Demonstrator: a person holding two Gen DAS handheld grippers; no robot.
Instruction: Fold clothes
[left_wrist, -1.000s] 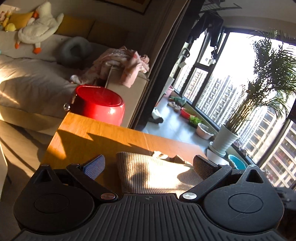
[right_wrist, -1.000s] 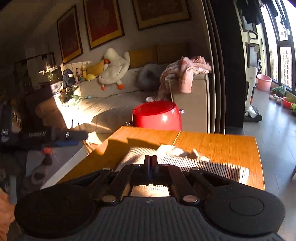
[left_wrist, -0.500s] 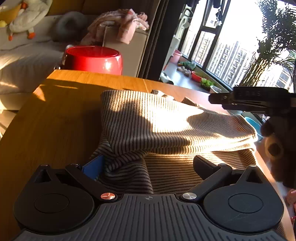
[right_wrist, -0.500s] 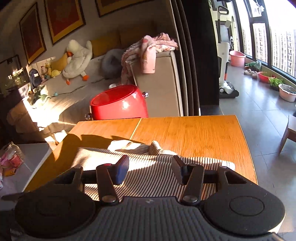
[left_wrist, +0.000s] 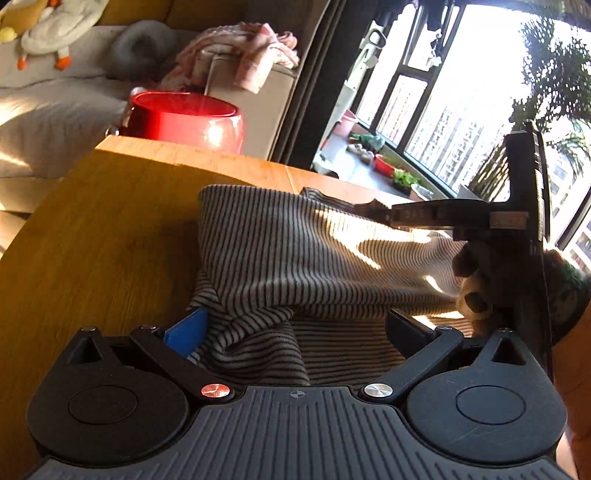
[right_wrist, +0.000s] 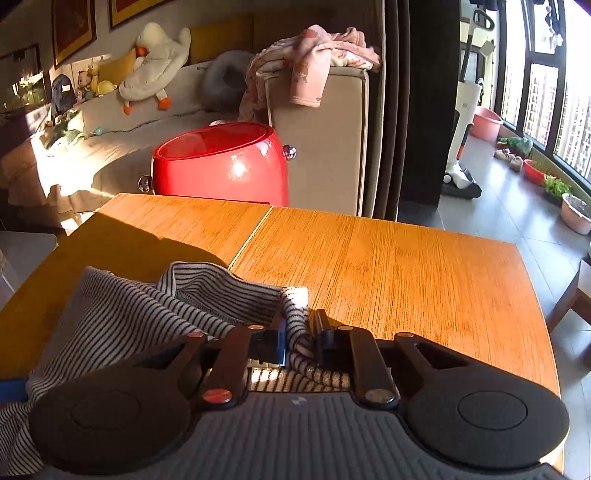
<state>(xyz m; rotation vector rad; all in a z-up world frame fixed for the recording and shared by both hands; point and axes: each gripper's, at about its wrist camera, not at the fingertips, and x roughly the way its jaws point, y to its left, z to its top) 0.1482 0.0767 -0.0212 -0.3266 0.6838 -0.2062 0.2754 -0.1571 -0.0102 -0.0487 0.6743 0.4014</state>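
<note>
A black-and-white striped garment lies on the wooden table, partly folded over itself. My left gripper is open, its fingers spread wide around the garment's near bunched edge, the blue pad touching the cloth. My right gripper is shut on a fold of the striped garment and holds it lifted off the table. The right gripper also shows in the left wrist view, at the garment's right edge.
A red round tub stands behind the table's far edge, beside a beige sofa arm draped with pink clothes. Windows and potted plants are to the right. The table's right edge drops to the tiled floor.
My right gripper opened, then closed on the garment's edge and lifted it. My left gripper came down low over the garment's near edge and stays open.
</note>
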